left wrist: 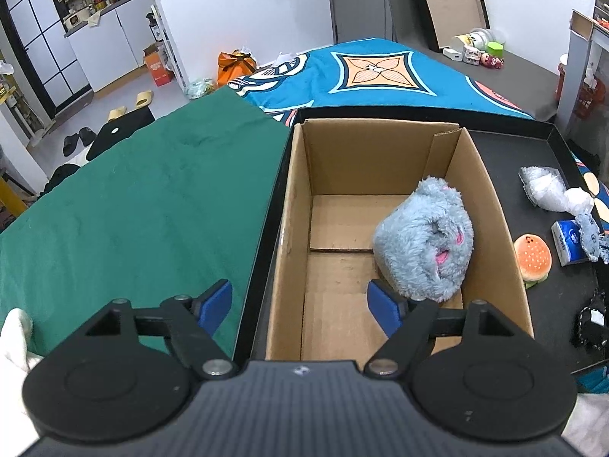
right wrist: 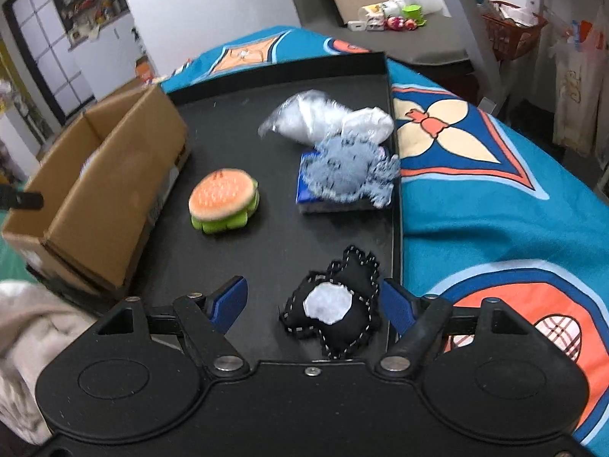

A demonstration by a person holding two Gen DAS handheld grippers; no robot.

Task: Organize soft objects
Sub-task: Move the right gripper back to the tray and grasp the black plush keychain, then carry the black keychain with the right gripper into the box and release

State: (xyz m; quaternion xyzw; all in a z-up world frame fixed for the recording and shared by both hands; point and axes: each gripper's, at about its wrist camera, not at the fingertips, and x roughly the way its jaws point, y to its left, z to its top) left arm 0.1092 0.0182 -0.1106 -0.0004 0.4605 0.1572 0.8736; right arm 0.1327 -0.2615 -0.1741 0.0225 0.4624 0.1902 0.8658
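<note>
A grey-blue fluffy plush (left wrist: 424,242) lies in the open cardboard box (left wrist: 295,205) against its right wall. My left gripper (left wrist: 300,306) is open and empty above the box's near end. On the black tray (right wrist: 236,122) lie a burger plush (right wrist: 223,200), a grey fuzzy toy (right wrist: 350,171) on a blue tissue pack (right wrist: 304,186), a clear plastic bag (right wrist: 316,114) and a black stitched plush with a white patch (right wrist: 335,304). My right gripper (right wrist: 316,301) is open, its fingers on either side of the black plush. The box (right wrist: 110,186) stands left of the burger.
A green cloth (left wrist: 133,198) covers the surface left of the tray. A blue patterned blanket (right wrist: 495,198) lies right of the tray and behind it (left wrist: 380,76). Slippers and bags sit on the floor far left.
</note>
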